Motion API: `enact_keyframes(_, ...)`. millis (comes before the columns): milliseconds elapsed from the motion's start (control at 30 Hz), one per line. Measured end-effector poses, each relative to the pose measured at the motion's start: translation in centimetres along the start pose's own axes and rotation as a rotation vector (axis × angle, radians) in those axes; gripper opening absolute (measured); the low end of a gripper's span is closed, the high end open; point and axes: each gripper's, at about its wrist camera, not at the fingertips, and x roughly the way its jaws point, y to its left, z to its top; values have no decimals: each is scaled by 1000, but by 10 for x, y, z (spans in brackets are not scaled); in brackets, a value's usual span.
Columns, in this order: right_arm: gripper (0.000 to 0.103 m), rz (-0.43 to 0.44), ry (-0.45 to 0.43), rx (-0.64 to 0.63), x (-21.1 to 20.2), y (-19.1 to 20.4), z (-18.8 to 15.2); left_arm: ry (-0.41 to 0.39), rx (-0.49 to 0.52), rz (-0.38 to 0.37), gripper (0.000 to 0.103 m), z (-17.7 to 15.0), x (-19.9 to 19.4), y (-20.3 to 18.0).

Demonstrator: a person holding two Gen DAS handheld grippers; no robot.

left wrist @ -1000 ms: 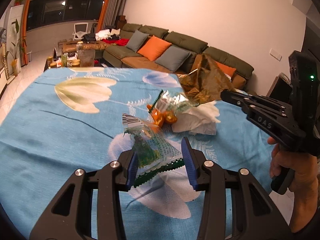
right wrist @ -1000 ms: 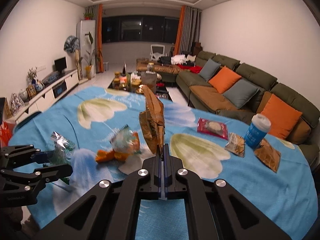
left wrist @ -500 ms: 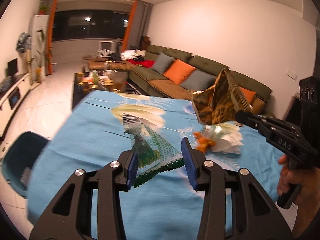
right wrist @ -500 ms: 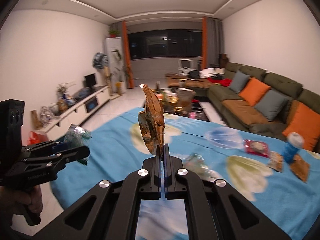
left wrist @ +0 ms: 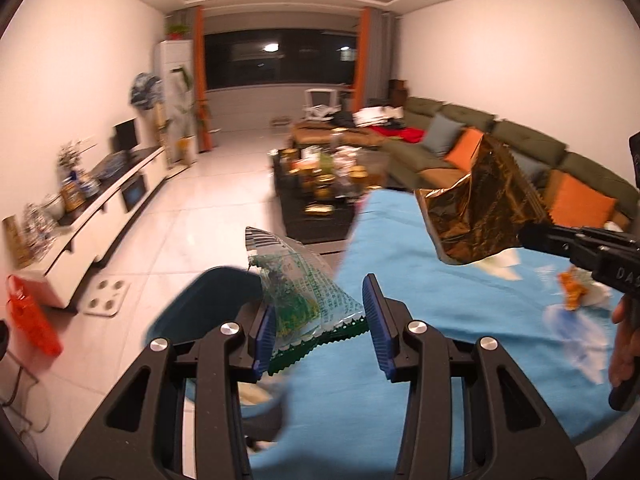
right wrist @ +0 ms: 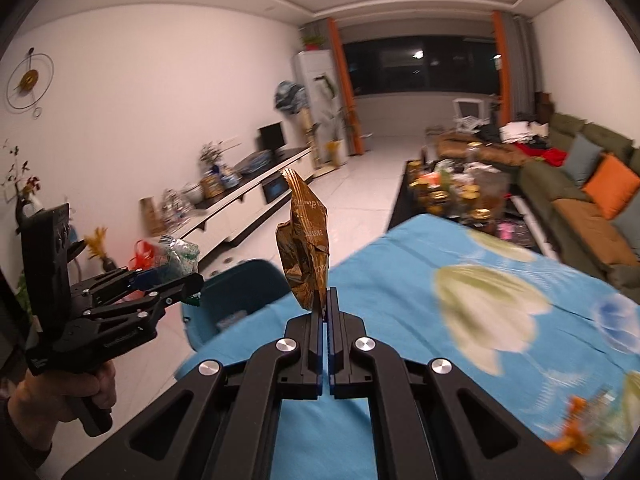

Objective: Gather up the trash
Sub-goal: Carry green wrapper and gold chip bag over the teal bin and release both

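Note:
My left gripper [left wrist: 320, 312] is shut on a crumpled green-and-clear wrapper [left wrist: 304, 292], held across its blue pads. It hangs over the table's left edge, just above a teal bin [left wrist: 208, 304] on the floor. My right gripper [right wrist: 326, 300] is shut on the bottom seam of an upright gold foil bag [right wrist: 306, 248]. In the left wrist view that gold bag [left wrist: 480, 208] hangs to the right, above the blue cloth. From the right wrist camera, the left gripper [right wrist: 188, 280] with its wrapper [right wrist: 180, 252] is at the left, over the teal bin [right wrist: 240, 288].
The table wears a blue flowered cloth [left wrist: 400, 248]. Orange peel and white paper [left wrist: 572, 296] lie on it at the right. A dark coffee table [left wrist: 320, 184] crowded with jars stands beyond, a green sofa [left wrist: 520, 148] at the right, a low TV cabinet [left wrist: 108, 200] along the left wall.
Both grippers have swung left, from over the middle of the table to its left edge. The teal bin has come into view below them. Each still holds its piece of trash.

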Motion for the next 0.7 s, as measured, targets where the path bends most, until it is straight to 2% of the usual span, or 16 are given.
enact_keyframes(200,0,55,101,-35,69,37,18,62,-32,97,40,-10,20,63)
enact_keyframes(300,0,71,160,-53,103,53,24,93,-48,120,40,-15,29,88)
enact_keyframes(533,0,52,322,-115,177,85,30,147,-75,135,40,-20,67,112)
enact_keyframes(700,0,27,418,-127,213,91,23,194,-93,131,40,-27,100,124)
